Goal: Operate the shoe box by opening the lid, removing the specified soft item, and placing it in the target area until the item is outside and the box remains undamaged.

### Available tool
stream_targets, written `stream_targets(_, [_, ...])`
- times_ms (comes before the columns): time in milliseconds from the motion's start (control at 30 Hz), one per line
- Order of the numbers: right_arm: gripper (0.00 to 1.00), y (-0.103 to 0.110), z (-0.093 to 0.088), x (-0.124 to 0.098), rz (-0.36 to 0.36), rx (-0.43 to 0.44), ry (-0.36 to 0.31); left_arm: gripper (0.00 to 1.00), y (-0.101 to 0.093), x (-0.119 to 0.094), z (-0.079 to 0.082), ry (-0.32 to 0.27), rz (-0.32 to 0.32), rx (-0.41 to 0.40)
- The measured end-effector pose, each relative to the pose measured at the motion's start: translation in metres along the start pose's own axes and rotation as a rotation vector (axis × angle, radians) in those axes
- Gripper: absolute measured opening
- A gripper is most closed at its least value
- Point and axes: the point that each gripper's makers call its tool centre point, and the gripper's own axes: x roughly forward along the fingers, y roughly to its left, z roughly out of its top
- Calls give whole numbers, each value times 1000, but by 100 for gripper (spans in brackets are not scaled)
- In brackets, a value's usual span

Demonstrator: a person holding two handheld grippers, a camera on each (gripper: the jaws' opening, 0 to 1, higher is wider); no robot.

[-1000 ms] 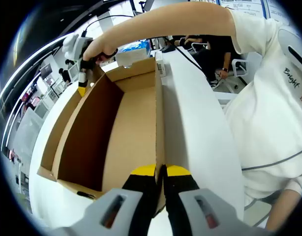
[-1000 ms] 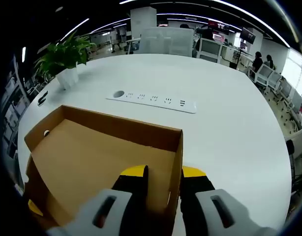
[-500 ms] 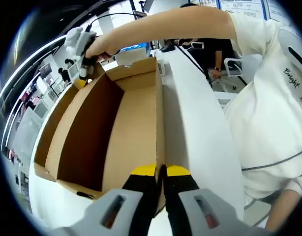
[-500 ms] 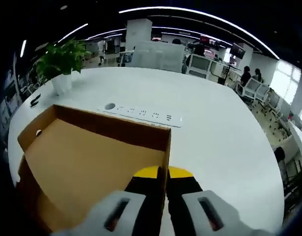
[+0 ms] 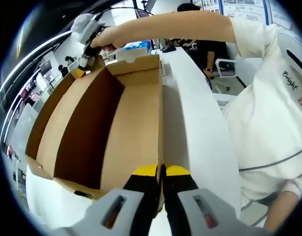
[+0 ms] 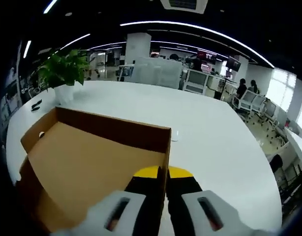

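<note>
A shallow brown cardboard shoe box lid (image 5: 126, 123) is held between both grippers, and its inside is bare cardboard. My left gripper (image 5: 161, 170) is shut on the lid's near end wall, yellow tips pinching the rim. At the far end, a hand holds my right gripper (image 5: 84, 37) against the lid's corner. In the right gripper view, my right gripper (image 6: 166, 171) is shut on the side wall of the lid (image 6: 82, 157). The lid hangs tilted over the white table (image 6: 220, 142).
The person's bare arm (image 5: 170, 24) reaches across the top, and their white shirt (image 5: 274, 113) is at the right. A potted plant (image 6: 65, 66) stands at the table's far left. Office desks, chairs and people sit beyond the table.
My right gripper's jaws have gone from open around the lid's wall to shut on it. The lid's far end has risen, and its rim now hides the power strip.
</note>
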Motion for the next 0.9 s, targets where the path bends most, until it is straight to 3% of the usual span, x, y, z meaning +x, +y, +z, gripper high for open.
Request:
stream_targets(100, [1,-1,4,-3,4,5,-15,2,-1,1,0,13,0,-6])
stream_targets(367, [2,-2,24,-19,3,-40,-149,1,0,3,0,44,-3,-40])
stream_targets(433, [1,-2,30,-23,9,-1,-203,1,1,3,-1,45,1,-48])
stream_targets(700, [1,-9,39,-25,31,62,-237,1,0,4,-1,65,1,-52])
stream_targets(900, [1,-3,44,-57,22,1,-324,2,1,4,-1,68,7,-52])
